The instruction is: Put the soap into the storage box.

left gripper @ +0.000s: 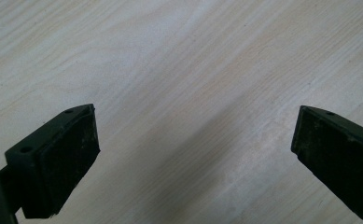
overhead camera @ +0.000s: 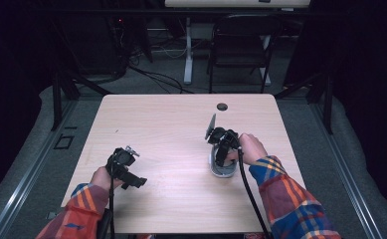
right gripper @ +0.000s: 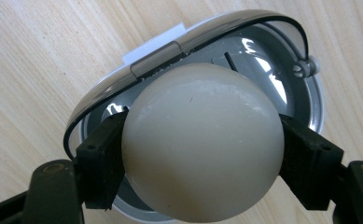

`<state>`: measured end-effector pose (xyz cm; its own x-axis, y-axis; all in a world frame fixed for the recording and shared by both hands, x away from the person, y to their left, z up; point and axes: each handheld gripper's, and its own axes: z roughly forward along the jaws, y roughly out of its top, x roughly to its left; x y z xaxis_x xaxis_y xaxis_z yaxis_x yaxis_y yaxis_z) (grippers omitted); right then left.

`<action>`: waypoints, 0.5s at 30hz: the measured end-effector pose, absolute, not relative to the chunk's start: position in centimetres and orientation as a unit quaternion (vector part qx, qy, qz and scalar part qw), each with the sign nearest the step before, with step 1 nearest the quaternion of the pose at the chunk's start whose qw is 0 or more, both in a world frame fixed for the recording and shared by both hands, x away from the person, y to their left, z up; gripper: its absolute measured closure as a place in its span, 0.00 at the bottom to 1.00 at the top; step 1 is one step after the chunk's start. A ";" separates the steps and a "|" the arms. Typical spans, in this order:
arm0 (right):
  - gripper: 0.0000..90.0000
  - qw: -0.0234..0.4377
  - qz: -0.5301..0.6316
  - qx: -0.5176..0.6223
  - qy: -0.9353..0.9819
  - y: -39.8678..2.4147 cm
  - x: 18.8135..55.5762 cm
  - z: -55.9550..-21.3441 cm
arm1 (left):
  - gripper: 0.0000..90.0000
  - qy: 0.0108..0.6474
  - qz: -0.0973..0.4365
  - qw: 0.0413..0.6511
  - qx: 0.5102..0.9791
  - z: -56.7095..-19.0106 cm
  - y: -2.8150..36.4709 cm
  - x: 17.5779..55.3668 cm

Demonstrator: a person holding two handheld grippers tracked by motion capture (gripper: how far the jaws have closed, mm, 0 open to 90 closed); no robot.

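In my right gripper [right gripper: 202, 154] I hold a cream egg [right gripper: 202, 142], both jaws pressing on its two sides. Directly under it is a small grey and white container [right gripper: 305, 100] with a dark rim, like an egg cooker or egg holder. The egg is over its opening, but I cannot tell if the egg already touches the bottom or hangs a little above it.

I judge that the work is near the middle: the egg is grasped and is at the container, but it is not released. What is left is to set it down and to open the jaws.

My left gripper [left gripper: 193, 140] is wide open and holds nothing; between its pads [left gripper: 72, 154] I see bare table [left gripper: 193, 60].

From the high view, the right gripper [overhead camera: 224, 144] covers most of the container [overhead camera: 221, 172], so the egg is hidden there. The left gripper [overhead camera: 124, 167] rests low, well apart. Farther, the table [overhead camera: 171, 114] has a small round hole [overhead camera: 222, 106] near its far edge. Behind, a dark chair [overhead camera: 241, 45] stands in shadow; the details are hard to make out.
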<state>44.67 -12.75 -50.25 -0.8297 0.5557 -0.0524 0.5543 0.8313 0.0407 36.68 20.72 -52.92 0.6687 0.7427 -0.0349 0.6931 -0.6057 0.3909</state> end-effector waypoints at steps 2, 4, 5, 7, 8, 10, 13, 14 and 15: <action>0.27 0.032 0.011 0.289 0.957 -12.8 44.7 -50.4 | 0.01 0.402 0.066 0.189 0.894 -52.9 20.7 36.7; 0.27 0.031 0.009 0.290 0.957 -12.9 44.7 -50.4 | 0.01 0.402 0.066 0.189 0.894 -52.9 20.7 36.7; 0.27 0.031 0.008 0.289 0.957 -12.9 44.7 -50.5 | 0.01 0.402 0.066 0.188 0.894 -52.9 20.7 36.7; 0.27 0.028 0.009 0.290 0.957 -12.9 44.7 -50.6 | 0.01 0.402 0.065 0.189 0.894 -52.9 20.7 36.7; 0.27 0.030 0.007 0.288 0.957 -13.0 44.7 -50.6 | 0.01 0.402 0.065 0.189 0.894 -52.9 20.7 36.7; 0.27 0.029 0.007 0.288 0.957 -13.1 44.7 -50.7 | 0.01 0.402 0.066 0.188 0.894 -52.9 20.7 36.7; 0.27 0.028 0.013 0.289 0.957 -13.2 44.6 -50.8 | 0.01 0.402 0.066 0.188 0.894 -52.9 20.7 36.7; 0.27 0.028 0.010 0.286 0.958 -13.2 44.7 -50.8 | 0.01 0.402 0.066 0.187 0.894 -52.9 20.7 36.7; 0.27 0.029 0.010 0.286 0.958 -13.2 44.6 -50.8 | 0.01 0.402 0.066 0.188 0.894 -52.9 20.7 36.7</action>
<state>44.64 -13.23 -50.83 -0.8341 0.5492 -0.0505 0.5480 0.8357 0.0363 36.66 20.68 -52.93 0.6687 0.7428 -0.0324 0.6932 -0.6071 0.3885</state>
